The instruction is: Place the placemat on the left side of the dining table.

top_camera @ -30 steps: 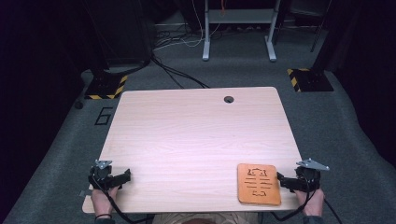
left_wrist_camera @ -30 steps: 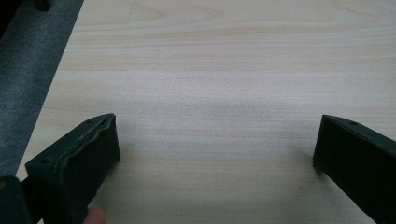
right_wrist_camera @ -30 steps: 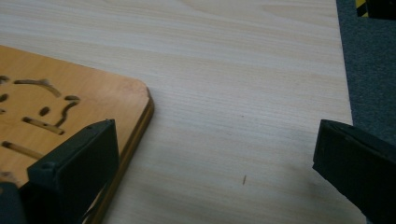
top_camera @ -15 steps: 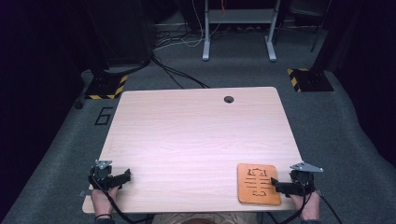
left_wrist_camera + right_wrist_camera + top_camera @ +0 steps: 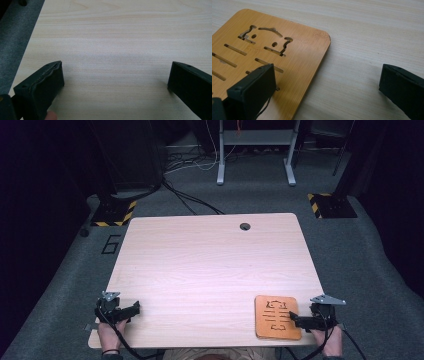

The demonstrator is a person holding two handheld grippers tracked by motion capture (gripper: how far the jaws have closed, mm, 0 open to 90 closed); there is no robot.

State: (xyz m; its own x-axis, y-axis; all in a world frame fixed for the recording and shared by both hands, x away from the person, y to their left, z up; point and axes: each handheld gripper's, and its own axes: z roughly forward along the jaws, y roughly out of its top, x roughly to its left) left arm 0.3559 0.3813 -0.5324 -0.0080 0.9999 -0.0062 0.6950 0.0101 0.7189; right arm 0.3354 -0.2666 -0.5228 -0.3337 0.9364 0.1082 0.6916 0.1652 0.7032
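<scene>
A flat orange wooden board (image 5: 276,316) with cut-out slots lies near the table's front right corner; up close the board (image 5: 262,50) shows a rounded corner and slotted pattern. My right gripper (image 5: 296,320) stands open at the board's right edge, its left jaw over the board and its right jaw over bare table; the right gripper (image 5: 327,85) straddles that edge. My left gripper (image 5: 134,309) rests open at the front left corner of the table, and the left gripper (image 5: 115,80) has only bare wood between its jaws.
The light wood table (image 5: 210,270) has a cable hole (image 5: 244,226) near its far edge. Grey carpet surrounds it, with cables (image 5: 190,200), a desk frame (image 5: 255,150) and striped floor plates (image 5: 114,214) beyond.
My right gripper has slid left, from beside the table's right edge onto the board's right edge. The left gripper has stayed put.
</scene>
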